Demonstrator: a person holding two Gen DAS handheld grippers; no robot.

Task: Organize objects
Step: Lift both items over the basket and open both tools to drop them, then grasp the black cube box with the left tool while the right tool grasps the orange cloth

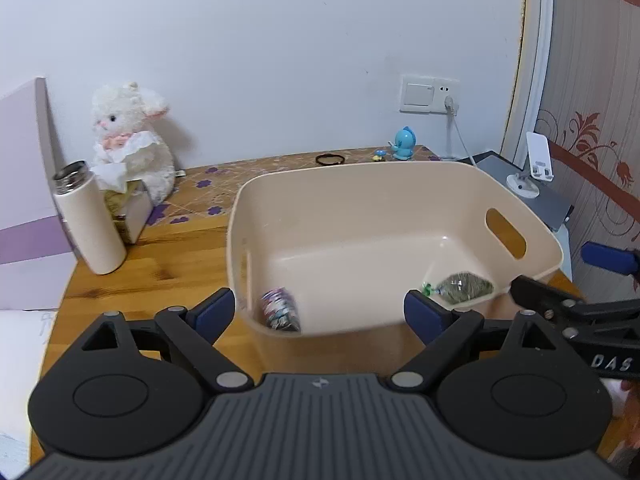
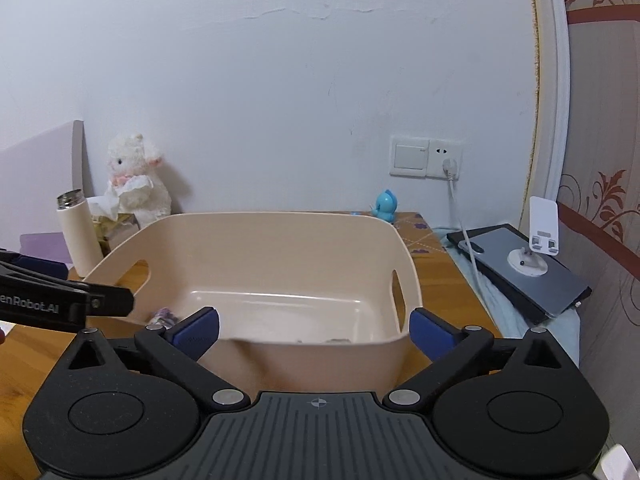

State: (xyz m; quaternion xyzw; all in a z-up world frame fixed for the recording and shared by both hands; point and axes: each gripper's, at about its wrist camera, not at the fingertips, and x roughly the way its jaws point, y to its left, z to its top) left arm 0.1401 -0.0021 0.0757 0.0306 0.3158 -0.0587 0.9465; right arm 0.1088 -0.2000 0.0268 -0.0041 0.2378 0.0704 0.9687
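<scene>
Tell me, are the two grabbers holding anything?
No. The left gripper and right gripper are both open and hold nothing. Two small packets lie inside the beige bin.

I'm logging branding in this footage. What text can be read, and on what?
"DAS": on the right tongs, cut off by the frame edge.
"enRobot.AI": on the left tongs, start cut off.
Packets in the bin: print too blurred to read.

Even, soft indoor light; the plush rabbit (image 1: 128,140) casts a faint shadow rightward on the white wall (image 1: 280,40). Fisheye bends the edges. A small packet (image 1: 280,314) in the bin (image 1: 360,208) is motion-blurred.
</scene>
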